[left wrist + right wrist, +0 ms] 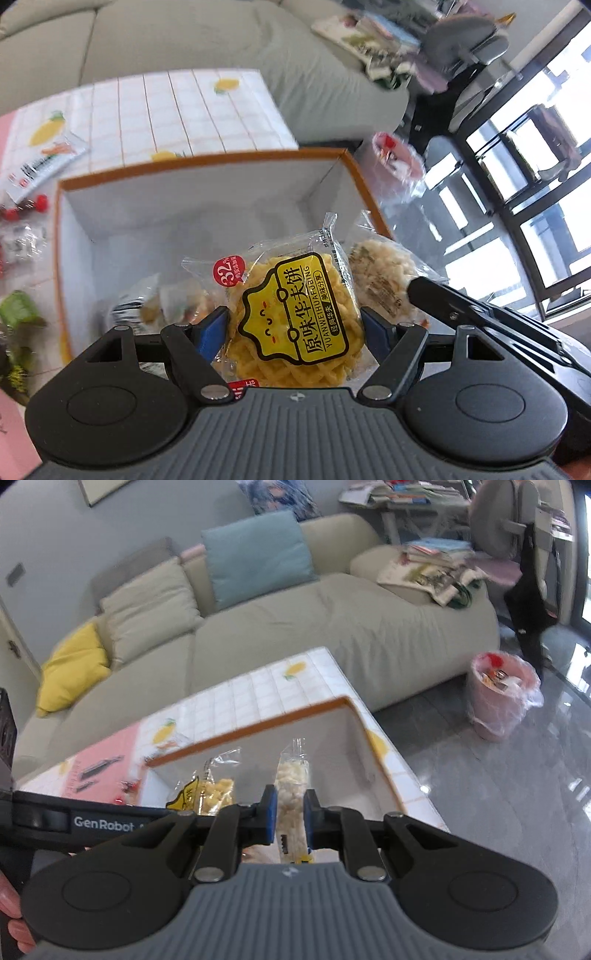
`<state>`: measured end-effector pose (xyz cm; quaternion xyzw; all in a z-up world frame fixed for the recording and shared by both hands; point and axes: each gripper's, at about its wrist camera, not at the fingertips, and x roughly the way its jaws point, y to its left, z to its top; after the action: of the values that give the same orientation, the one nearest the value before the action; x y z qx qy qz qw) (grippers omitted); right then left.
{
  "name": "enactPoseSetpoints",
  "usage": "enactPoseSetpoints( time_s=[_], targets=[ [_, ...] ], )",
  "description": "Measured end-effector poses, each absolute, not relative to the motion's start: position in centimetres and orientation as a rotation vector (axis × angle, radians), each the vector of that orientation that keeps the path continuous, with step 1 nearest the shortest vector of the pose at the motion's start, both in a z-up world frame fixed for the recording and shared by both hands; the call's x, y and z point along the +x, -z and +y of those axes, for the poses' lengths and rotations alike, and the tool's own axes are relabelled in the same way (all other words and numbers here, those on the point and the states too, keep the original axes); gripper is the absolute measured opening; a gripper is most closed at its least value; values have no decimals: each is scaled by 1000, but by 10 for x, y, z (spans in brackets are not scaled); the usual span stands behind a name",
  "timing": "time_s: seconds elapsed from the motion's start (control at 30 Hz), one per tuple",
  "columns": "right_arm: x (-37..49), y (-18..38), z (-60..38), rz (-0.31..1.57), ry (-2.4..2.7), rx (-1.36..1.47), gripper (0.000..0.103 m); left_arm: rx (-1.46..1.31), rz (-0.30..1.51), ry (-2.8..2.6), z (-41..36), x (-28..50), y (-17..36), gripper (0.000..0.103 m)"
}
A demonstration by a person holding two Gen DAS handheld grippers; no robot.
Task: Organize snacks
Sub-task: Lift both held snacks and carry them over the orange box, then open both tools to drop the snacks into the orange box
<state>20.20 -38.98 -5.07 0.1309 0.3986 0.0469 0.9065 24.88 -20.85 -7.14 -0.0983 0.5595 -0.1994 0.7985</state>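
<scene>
My left gripper (293, 325) is shut on a yellow waffle cookie packet (295, 314) in clear wrap with a yellow label, held over the open box (207, 162) with the orange rim and white walls. A few wrapped snacks (162, 302) lie on the box floor. My right gripper (290, 812) is shut on a pale rice cracker packet (291, 794), held edge-on above the same box (258, 723). That cracker packet (384, 273) also shows just right of the waffle packet, with the right gripper's black body beside it. The waffle packet (207, 794) appears left of my right fingers.
The box stands on a table with a white grid cloth printed with lemons (192, 110). Loose snack packets (26, 229) lie left of the box. A pink booklet (107, 760) lies further back. A beige sofa (295, 627) is behind; a pink waste bin (498, 694) stands on the floor.
</scene>
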Motion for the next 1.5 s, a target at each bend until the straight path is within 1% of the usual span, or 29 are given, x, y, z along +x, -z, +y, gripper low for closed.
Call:
enactPoseSetpoints(
  time_s=[0.27, 0.37, 0.5, 0.67, 0.7, 0.73, 0.8, 0.93, 1.1, 1.33, 1.4, 1.5],
  targets=[
    [217, 74, -409, 868, -114, 304, 12, -109, 1289, 395, -230, 264, 106, 87],
    [223, 80, -409, 885, -119, 311, 12, -102, 1311, 386, -232, 268, 110, 88],
    [230, 90, -411, 907, -116, 323, 12, -90, 1316, 419, -236, 268, 110, 94],
    [237, 102, -414, 935, -100, 357, 11, -139, 1332, 402, -229, 272, 114, 93],
    [238, 104, -415, 940, -99, 365, 11, -139, 1326, 398, -227, 272, 113, 91],
    [238, 106, -415, 946, -100, 376, 11, -141, 1320, 395, -224, 271, 112, 86],
    [240, 109, -413, 951, -92, 382, 11, -171, 1312, 400, -219, 270, 109, 81],
    [244, 110, -402, 960, -80, 342, 11, -199, 1293, 401, -206, 265, 100, 77],
    [249, 110, -381, 960, -59, 259, 11, -180, 1231, 379, -190, 254, 82, 76],
    [253, 112, -381, 1006, -210, 491, 11, -219, 1204, 339, -162, 246, 71, 76],
    [255, 115, -381, 1030, -186, 496, 11, -230, 1203, 335, -157, 245, 70, 76],
    [257, 118, -379, 1049, -105, 425, 11, -238, 1191, 330, -152, 240, 68, 76]
  ],
)
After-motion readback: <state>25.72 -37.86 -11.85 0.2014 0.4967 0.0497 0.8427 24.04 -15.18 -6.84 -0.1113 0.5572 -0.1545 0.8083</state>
